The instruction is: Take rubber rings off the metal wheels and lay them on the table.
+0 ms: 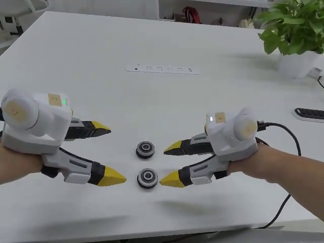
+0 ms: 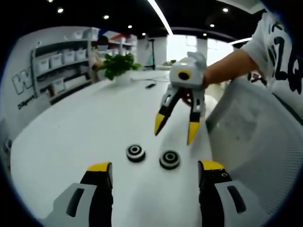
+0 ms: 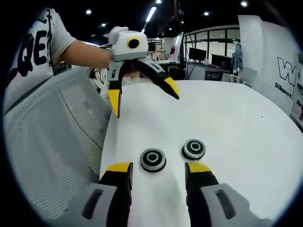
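Note:
Two small metal wheels with black rubber rings lie flat on the white table [image 1: 101, 61]: a far wheel [image 1: 146, 149] [image 2: 136, 152] [image 3: 194, 149] and a near wheel [image 1: 147, 177] [image 2: 169, 159] [image 3: 153, 160]. My left gripper [image 1: 109, 152] [image 2: 155, 166] [image 3: 145, 103] is open just left of them, its yellow tips wide apart. Facing it from the right, my right gripper [image 1: 168, 164] [image 3: 158, 166] [image 2: 174, 132] is open too, its lower tip close to the near wheel. Neither gripper holds anything.
A white power strip [image 1: 162, 69] lies further back on the table. A potted plant [image 1: 293, 30] and a dark flat device [image 1: 309, 114] stand at the right. A black cable [image 1: 283, 202] trails off the front right. A mesh chair back [image 3: 52, 142] is at the table's near edge.

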### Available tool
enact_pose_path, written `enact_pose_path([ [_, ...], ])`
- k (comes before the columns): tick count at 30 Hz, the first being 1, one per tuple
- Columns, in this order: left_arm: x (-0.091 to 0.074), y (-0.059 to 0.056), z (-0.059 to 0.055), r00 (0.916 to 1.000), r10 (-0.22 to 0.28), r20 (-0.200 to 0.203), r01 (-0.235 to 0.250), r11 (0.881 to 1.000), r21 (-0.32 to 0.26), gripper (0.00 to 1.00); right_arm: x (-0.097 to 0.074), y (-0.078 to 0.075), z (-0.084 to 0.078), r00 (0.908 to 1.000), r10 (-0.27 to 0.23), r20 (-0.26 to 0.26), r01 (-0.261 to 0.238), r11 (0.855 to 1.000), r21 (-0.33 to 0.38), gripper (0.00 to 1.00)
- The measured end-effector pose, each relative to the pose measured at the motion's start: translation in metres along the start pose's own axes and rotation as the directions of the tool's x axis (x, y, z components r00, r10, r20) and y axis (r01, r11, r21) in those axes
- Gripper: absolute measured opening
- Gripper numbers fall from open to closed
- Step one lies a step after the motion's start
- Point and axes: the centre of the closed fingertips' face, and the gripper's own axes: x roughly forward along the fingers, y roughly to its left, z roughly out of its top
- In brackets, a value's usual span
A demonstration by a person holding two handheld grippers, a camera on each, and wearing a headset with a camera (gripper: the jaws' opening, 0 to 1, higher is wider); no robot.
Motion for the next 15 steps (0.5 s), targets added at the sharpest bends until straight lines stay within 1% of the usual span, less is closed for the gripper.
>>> enact_pose_path([
  [3,0.004,-0.001,-0.002,0.9999,-0.009,-0.005,0.009,1.000,-0.005,0.74,0.003,0.003,-0.002,0.9999,0.013,-0.007,-0.013,1.000,-0.007,0.40],
  [7,0.010,-0.006,-0.005,0.9994,-0.030,-0.016,0.030,1.000,-0.001,0.72,0.007,0.005,-0.005,0.9995,0.024,-0.019,-0.024,1.000,-0.007,0.39],
  [9,0.013,-0.009,-0.006,0.9989,-0.042,-0.021,0.042,0.999,0.003,0.69,0.008,0.005,-0.007,0.9994,0.028,-0.022,-0.029,1.000,-0.003,0.38],
  [15,0.019,-0.014,-0.006,0.9976,-0.065,-0.023,0.064,0.998,-0.010,0.66,0.011,0.004,-0.008,0.9992,0.030,-0.027,-0.029,1.000,0.004,0.37],
])
